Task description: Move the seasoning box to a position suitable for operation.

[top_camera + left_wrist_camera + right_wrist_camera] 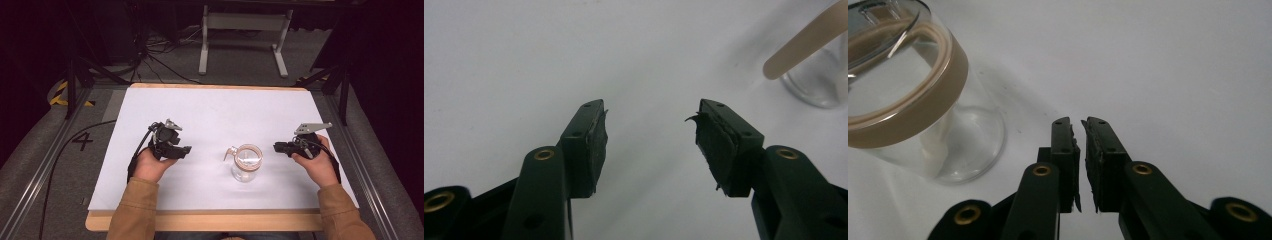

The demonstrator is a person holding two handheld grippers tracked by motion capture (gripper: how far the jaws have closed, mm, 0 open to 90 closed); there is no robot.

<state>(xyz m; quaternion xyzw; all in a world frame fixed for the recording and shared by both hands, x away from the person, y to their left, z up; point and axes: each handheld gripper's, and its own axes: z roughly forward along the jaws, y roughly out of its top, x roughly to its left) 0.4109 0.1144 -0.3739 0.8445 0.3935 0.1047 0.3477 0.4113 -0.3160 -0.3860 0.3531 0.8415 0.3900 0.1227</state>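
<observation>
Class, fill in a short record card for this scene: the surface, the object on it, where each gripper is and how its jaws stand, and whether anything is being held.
Surface: white sheet covering a wooden table
Object: clear glass jar with a tan sealing ring and a tan tab sticking out, upright, between the grippers
Left gripper: left of the jar, jaws apart, nothing between them
Right gripper: right of the jar, jaws nearly together, nothing between them
Contact: neither gripper touches the jar
Held: nothing
</observation>
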